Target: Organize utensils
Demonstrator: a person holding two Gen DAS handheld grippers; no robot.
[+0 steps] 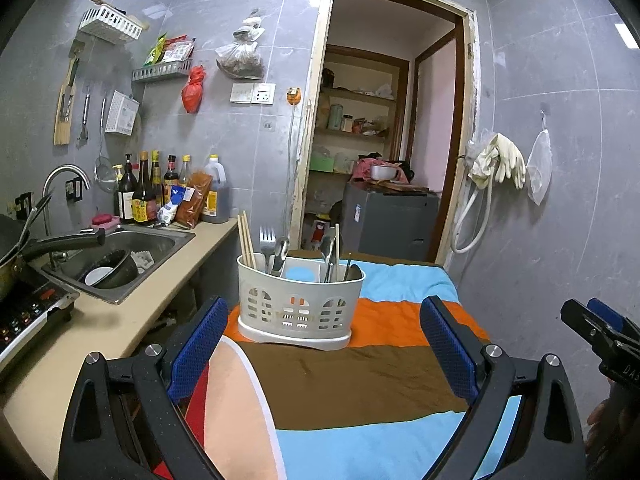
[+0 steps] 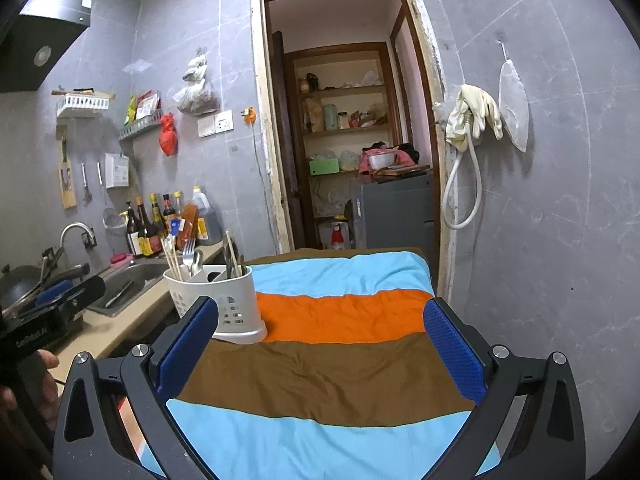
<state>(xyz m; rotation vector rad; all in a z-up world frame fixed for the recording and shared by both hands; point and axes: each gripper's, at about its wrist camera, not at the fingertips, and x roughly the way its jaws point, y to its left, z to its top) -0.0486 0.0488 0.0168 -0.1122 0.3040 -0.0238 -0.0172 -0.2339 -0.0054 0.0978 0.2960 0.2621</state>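
A white slotted utensil caddy [image 1: 298, 310] stands on the striped cloth [image 1: 360, 380] of the table. It holds wooden chopsticks [image 1: 246, 246], a fork [image 1: 267, 242] and spoons [image 1: 329, 254] upright. My left gripper [image 1: 320, 352] is open and empty, just in front of the caddy. My right gripper [image 2: 324, 354] is open and empty, over the cloth [image 2: 340, 376] to the right of the caddy [image 2: 224, 304]. The right gripper's fingers also show in the left wrist view [image 1: 596, 328].
A counter [image 1: 132, 320] with a sink [image 1: 120, 256], a pan [image 1: 60, 240] and sauce bottles [image 1: 168, 192] runs along the left. A doorway [image 1: 384, 140] opens behind the table. Gloves and a hose [image 1: 492, 168] hang on the right wall.
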